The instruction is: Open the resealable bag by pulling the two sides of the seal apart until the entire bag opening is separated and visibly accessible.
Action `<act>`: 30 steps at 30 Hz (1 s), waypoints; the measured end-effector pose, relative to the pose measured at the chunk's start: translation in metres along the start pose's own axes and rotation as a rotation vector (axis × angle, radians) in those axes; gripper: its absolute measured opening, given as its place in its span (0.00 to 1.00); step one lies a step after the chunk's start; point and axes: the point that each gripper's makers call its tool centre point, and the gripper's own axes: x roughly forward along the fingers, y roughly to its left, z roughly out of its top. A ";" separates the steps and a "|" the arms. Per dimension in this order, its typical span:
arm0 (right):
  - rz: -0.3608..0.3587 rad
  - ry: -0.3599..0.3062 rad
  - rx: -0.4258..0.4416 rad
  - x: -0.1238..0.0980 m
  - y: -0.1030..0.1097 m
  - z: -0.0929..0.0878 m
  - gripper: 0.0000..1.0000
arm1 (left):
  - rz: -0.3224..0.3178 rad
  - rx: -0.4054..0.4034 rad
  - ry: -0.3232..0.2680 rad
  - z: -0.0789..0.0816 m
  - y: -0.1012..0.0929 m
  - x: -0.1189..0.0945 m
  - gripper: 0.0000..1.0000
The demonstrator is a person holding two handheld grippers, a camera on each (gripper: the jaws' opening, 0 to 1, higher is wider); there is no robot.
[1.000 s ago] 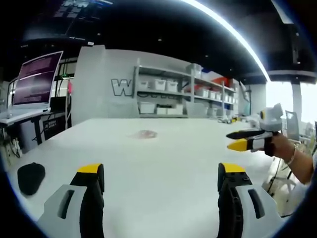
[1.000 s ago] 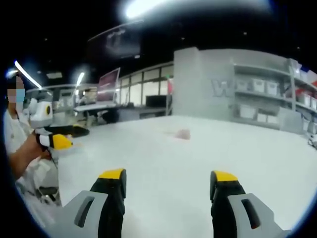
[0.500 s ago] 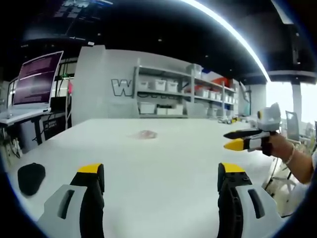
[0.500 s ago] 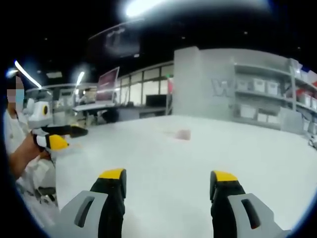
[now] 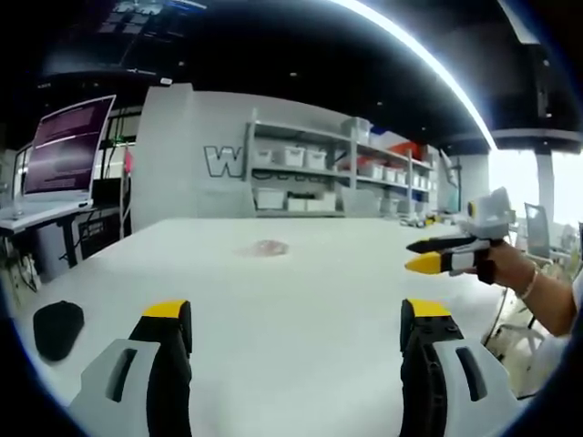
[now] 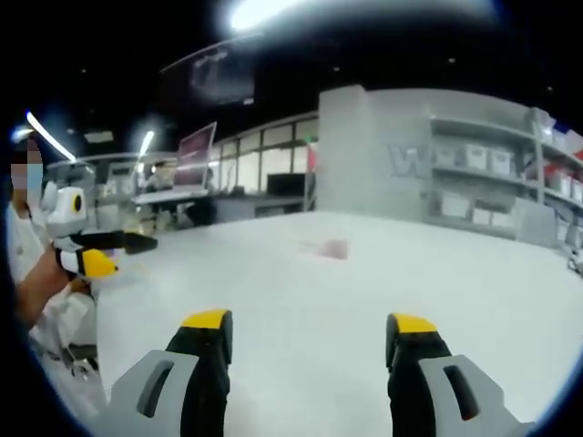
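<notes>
White bench (image 5: 301, 309) stretches out to shelving; resealable bag (image 5: 265, 247) lies flat far ahead, well apart from both claws. Left claw (image 5: 296, 328) and right claw (image 6: 310, 339) both gape wide, empty, aimed at it, likely staging the reach.

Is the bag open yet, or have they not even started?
Not started, it looks like. Done: nothing; the small pinkish clear resealable bag lies flat far out on the white table, untouched. In hand: nothing; the left gripper and the right gripper both have their jaws wide apart, with only table between them. Left: reach the bag, grip each side of its seal and pull it fully apart.
</notes>
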 end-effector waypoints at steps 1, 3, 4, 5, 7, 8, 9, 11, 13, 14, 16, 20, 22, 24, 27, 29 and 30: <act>0.000 0.001 -0.001 0.001 0.000 0.000 0.69 | 0.000 0.000 0.000 0.000 0.000 0.000 0.93; 0.001 0.003 -0.002 0.002 -0.001 0.000 0.69 | -0.001 0.001 -0.001 0.001 0.000 0.000 0.93; 0.002 0.005 -0.003 0.003 -0.001 0.000 0.69 | -0.001 0.001 -0.001 0.001 0.000 0.000 0.93; 0.002 0.006 -0.003 0.003 -0.001 0.000 0.69 | -0.001 0.001 -0.002 0.001 0.000 0.000 0.93; 0.002 0.008 -0.004 0.004 -0.001 -0.001 0.69 | 0.000 0.001 -0.003 0.002 0.000 -0.001 0.93; 0.002 0.009 -0.003 0.005 -0.001 -0.001 0.69 | 0.001 0.002 -0.002 0.002 0.000 -0.001 0.93; 0.004 0.011 -0.002 0.006 -0.001 -0.001 0.69 | 0.000 0.002 -0.002 0.002 0.001 -0.001 0.93; 0.006 0.014 -0.005 0.007 0.000 -0.001 0.69 | -0.001 0.002 -0.001 0.002 0.001 0.000 0.93; 0.009 0.015 -0.007 0.009 0.001 0.000 0.69 | -0.002 0.002 -0.002 0.002 0.001 0.000 0.93; 0.010 0.015 -0.007 0.009 0.001 0.000 0.69 | -0.003 0.002 -0.002 0.003 0.000 0.000 0.93; 0.012 0.015 -0.010 0.011 0.001 0.001 0.69 | -0.004 0.004 -0.001 0.003 0.000 0.000 0.93; 0.013 0.016 -0.009 0.012 0.002 0.002 0.69 | -0.006 0.006 0.004 0.002 0.000 0.000 0.93; 0.014 0.018 -0.010 0.014 0.002 0.002 0.68 | -0.004 0.005 0.003 0.002 0.000 0.000 0.93; 0.017 0.019 -0.011 0.015 0.002 0.002 0.68 | -0.004 0.005 0.004 0.001 0.000 0.001 0.93; 0.021 0.021 -0.014 0.017 0.003 0.003 0.68 | -0.004 0.006 0.009 -0.001 0.000 0.001 0.93; 0.023 0.021 -0.014 0.018 0.004 0.003 0.68 | -0.004 0.005 0.011 -0.001 0.000 0.001 0.93; 0.024 0.021 -0.013 0.018 0.004 0.003 0.68 | -0.004 0.005 0.011 -0.002 0.000 0.001 0.93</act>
